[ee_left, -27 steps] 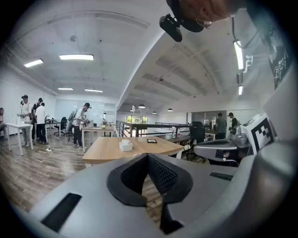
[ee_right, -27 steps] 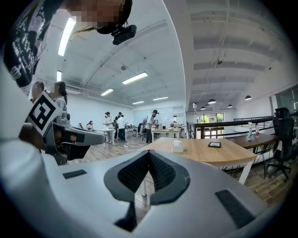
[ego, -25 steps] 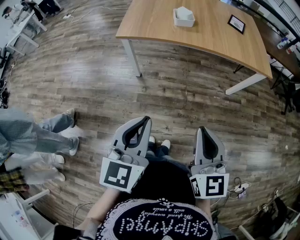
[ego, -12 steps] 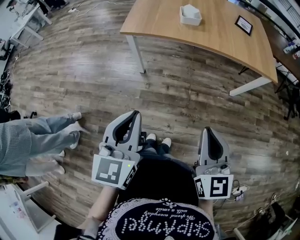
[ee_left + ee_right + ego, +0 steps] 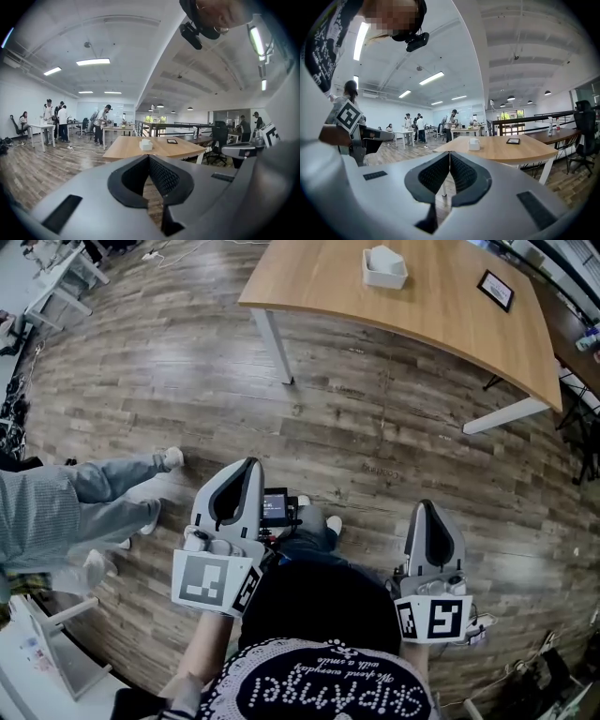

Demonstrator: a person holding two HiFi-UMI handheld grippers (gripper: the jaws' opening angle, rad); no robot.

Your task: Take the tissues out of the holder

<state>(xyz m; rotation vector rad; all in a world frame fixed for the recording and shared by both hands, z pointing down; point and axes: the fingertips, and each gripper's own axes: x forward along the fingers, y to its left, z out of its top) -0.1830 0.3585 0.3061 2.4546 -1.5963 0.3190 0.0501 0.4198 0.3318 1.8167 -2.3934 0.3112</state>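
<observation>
A white tissue holder (image 5: 385, 266) with white tissues sticking up stands on a wooden table (image 5: 422, 310) far ahead of me. It looks small in the left gripper view (image 5: 146, 145) and in the right gripper view (image 5: 474, 144). My left gripper (image 5: 247, 465) is held close to my body over the wood floor, its jaws shut with nothing between them (image 5: 149, 157). My right gripper (image 5: 427, 506) is beside it, also shut and empty (image 5: 449, 153). Both point toward the table and are well short of it.
A small black frame (image 5: 495, 290) lies on the table right of the holder. A white table leg (image 5: 273, 345) stands nearest me. A person's legs in jeans (image 5: 84, 507) are on my left. Cables (image 5: 478, 620) lie at the lower right. People stand at far desks (image 5: 101, 124).
My left gripper has swung left and lower in the head view, and the right gripper has sunk a little. The person's legs on the left have stepped. A small black device now shows beside the left gripper.
</observation>
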